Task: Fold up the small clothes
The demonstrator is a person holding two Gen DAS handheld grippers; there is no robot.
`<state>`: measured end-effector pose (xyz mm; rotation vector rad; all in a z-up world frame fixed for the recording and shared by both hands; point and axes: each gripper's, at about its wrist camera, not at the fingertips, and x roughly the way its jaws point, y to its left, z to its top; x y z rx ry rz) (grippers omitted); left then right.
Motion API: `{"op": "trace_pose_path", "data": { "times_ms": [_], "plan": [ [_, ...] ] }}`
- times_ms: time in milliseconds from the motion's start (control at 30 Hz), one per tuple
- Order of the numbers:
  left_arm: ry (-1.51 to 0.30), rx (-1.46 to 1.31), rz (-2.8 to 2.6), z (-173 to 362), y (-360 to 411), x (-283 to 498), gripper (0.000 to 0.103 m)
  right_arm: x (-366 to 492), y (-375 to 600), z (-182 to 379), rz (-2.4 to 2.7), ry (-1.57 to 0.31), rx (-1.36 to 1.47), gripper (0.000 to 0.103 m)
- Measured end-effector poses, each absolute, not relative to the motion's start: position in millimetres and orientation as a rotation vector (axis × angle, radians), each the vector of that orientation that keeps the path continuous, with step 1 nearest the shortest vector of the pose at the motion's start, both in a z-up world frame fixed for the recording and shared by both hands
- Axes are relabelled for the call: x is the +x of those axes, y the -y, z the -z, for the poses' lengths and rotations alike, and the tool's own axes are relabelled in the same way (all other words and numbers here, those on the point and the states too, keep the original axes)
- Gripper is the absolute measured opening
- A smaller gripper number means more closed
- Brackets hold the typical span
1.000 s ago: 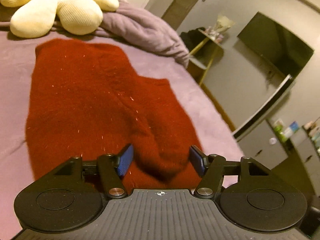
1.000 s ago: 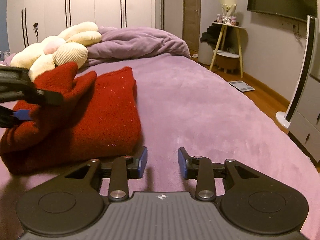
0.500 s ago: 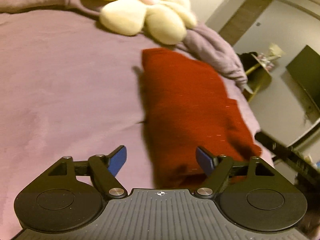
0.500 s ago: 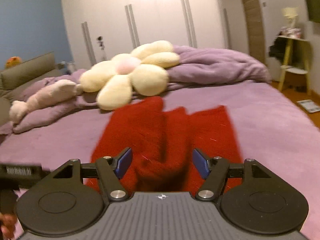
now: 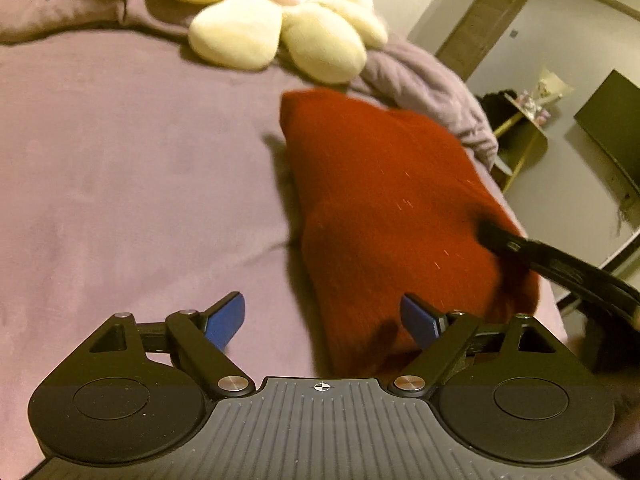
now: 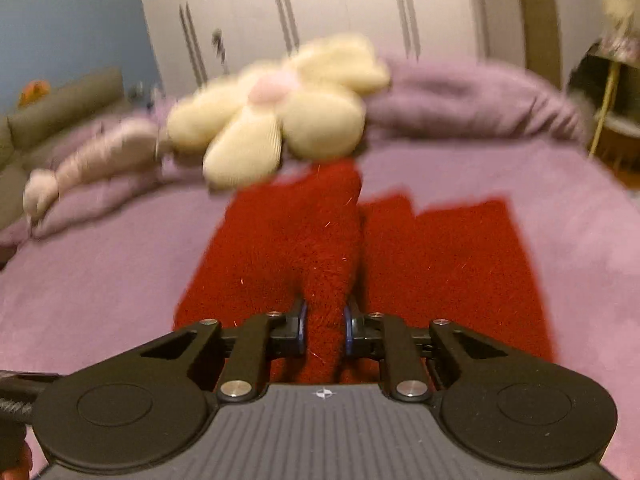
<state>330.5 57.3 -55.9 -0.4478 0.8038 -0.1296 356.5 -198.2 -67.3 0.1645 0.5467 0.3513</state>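
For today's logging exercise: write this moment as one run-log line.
step: fold | left gripper: open, beside red garment | right gripper: shut on raised fold | surface: purple bed

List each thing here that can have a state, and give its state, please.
left gripper: open, holding nothing
right gripper: shut on a raised fold of the red garment
red garment: partly folded, lying on the bed
bed: covered with a purple blanket
flower pillow: lying at the head of the bed

Left tool (image 5: 322,318) and right tool (image 6: 324,330): black linkages, blue pads, silver screws, ribbed grey bodies
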Motion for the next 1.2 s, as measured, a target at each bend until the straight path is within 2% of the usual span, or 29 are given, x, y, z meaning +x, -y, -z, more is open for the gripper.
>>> {"op": "trace_pose_path", "data": {
  "times_ms": [133, 267, 333, 367, 433, 467, 500, 667, 867, 967, 1033, 1100, 1200],
  "plan": [
    [-0.803, -0.456, 0.133, 54, -48, 345, 0.089, 331, 222, 72, -0.232, -0.515, 0.235, 0.015],
    [-0.854, -0.457, 0.162, 67, -32, 361, 0.089, 339, 229, 104, -0.179, -0.632, 0.26, 0.016],
    [-0.866, -0.446, 0.165, 72, -29, 365, 0.09, 344, 225, 108, -0.212, -0.63, 0.21, 0.019],
    [-0.864, -0.441, 0.161, 74, -29, 366, 0.09, 346, 225, 105, -0.234, -0.626, 0.206, 0.022],
    [-0.86, -0.436, 0.152, 76, -33, 365, 0.09, 350, 234, 97, -0.274, -0.606, 0.237, 0.036],
    [-0.862, -0.437, 0.143, 77, -36, 365, 0.09, 354, 239, 95, -0.277, -0.604, 0.251, 0.053],
    [-0.864, -0.44, 0.136, 78, -38, 365, 0.09, 360, 244, 95, -0.284, -0.61, 0.273, 0.062],
    [-0.869, -0.444, 0.136, 79, -40, 365, 0.09, 395, 264, 112, -0.404, -0.716, 0.491, 0.062],
    [-0.869, -0.43, 0.139, 78, -38, 367, 0.09, 421, 259, 118, -0.472, -0.754, 0.563, 0.069],
    [-0.869, -0.428, 0.139, 79, -38, 367, 0.09, 430, 250, 115, -0.49, -0.764, 0.54, 0.069],
    [-0.87, -0.424, 0.134, 79, -38, 367, 0.09, 431, 238, 113, -0.478, -0.756, 0.488, 0.058],
    [-0.876, -0.428, 0.128, 79, -36, 367, 0.09, 431, 224, 112, -0.453, -0.755, 0.426, 0.031],
    [-0.867, -0.427, 0.129, 70, -35, 359, 0.089, 416, 198, 94, -0.378, -0.67, 0.207, 0.023]
  ]
}}
